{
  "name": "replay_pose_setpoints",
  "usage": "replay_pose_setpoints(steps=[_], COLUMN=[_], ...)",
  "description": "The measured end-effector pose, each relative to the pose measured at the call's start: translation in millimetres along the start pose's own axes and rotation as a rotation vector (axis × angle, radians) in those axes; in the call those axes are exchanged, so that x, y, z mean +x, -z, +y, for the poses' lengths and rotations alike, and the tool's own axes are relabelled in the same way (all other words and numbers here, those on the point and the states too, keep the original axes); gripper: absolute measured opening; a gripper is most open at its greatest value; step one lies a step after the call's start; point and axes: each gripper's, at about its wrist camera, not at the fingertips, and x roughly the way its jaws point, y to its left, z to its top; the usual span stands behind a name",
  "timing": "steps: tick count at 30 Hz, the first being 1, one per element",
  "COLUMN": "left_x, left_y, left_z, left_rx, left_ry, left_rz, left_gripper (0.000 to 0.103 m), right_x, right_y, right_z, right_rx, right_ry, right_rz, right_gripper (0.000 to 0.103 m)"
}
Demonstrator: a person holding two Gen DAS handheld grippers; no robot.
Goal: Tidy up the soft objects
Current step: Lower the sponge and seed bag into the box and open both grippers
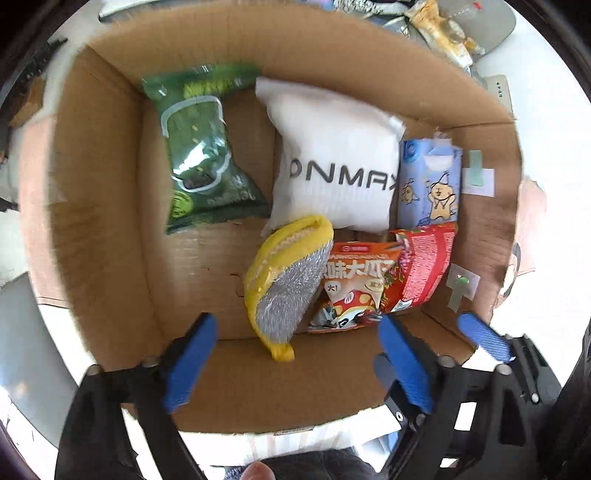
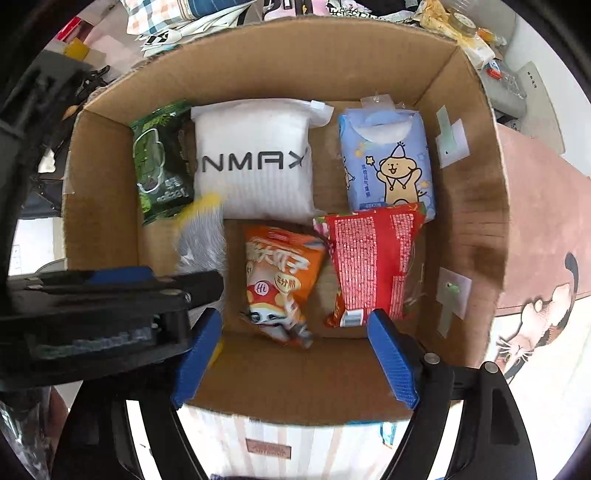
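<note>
An open cardboard box [image 1: 99,192] [image 2: 476,206] holds soft packs: a green pouch [image 1: 201,155] [image 2: 162,162], a white ONMAX bag [image 1: 336,166] [image 2: 255,162], a blue bear tissue pack [image 1: 430,184] [image 2: 388,158], an orange snack bag [image 1: 354,288] [image 2: 280,273] and a red pack [image 1: 424,262] [image 2: 373,262]. A yellow-and-silver scrub sponge [image 1: 284,284] lies tilted at the box's near side, blurred in the right wrist view [image 2: 201,236]. My left gripper [image 1: 295,354] is open and empty just above the sponge. My right gripper [image 2: 295,354] is open and empty above the box's near wall.
Clutter of fabrics and packets [image 2: 192,14] lies behind the box, with snack wrappers [image 1: 443,33] at the far right. A pink cat-print mat [image 2: 535,258] lies right of the box. White tags [image 2: 452,291] are stuck on the box's right wall.
</note>
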Motion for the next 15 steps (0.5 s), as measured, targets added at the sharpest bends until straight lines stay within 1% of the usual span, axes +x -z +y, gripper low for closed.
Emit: replay_pose_setpoints(steps=[2, 4, 5, 6, 8, 11, 15], left_x=[-12, -21, -25, -29, -38, -58, -83], left_y=[7, 17, 20, 26, 34, 52, 77], left_z=[0, 1, 9, 9, 11, 14, 8], left_rx=[0.006, -0.001, -0.003, -0.005, -0.002, 0.007, 0.036], left_ry=[-0.018, -0.019, -0.021, -0.028, -0.045, -0.081, -0.163], left_rz=[-0.034, -0.064, -0.074, -0.093, -0.129, -0.208, -0.341], left_gripper=[0.099, 0.100, 0.100, 0.100, 0.100, 0.100, 0.100], right_x=[-10, -19, -23, -26, -34, -47, -63], right_y=[4, 7, 9, 12, 18, 26, 38], right_z=[1, 2, 3, 3, 1, -6, -6], right_rx=[-0.013, -0.020, -0.025, -0.033, -0.033, -0.031, -0.038], right_ry=[0.017, 0.031, 0.038, 0.051, 0.065, 0.067, 0.055], right_rz=[-0.016, -0.034, -0.043, -0.056, -0.080, -0.115, -0.166], right_gripper=[0.099, 0.100, 0.102, 0.103, 0.103, 0.103, 0.103])
